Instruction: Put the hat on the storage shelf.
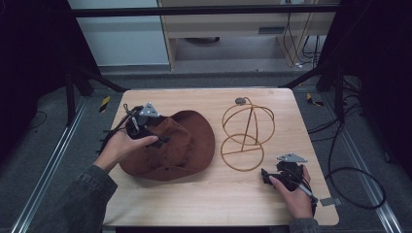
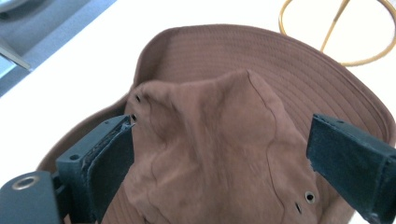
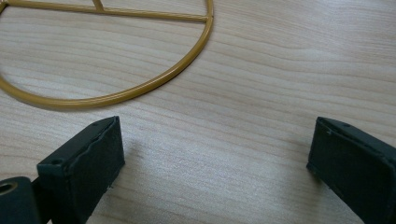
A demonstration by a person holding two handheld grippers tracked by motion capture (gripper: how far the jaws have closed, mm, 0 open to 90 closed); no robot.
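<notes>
Apparently unlabelled brown hat (image 2: pixel 219 140)

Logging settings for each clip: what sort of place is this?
Probably a lab recording bay, not a home: a lone wooden table inside dark metal framing, loose cables on the grey floor, and handheld grippers working a brown hat beside a gold wire stand.

claw (image 3: pixel 215 163) spread over table (image 3: pixel 280 84), near gold stand (image 3: pixel 140 88).

Hat (image 2: pixel 224 140) brim cut off below; stand (image 3: pixel 116 88) partly cropped.
</notes>
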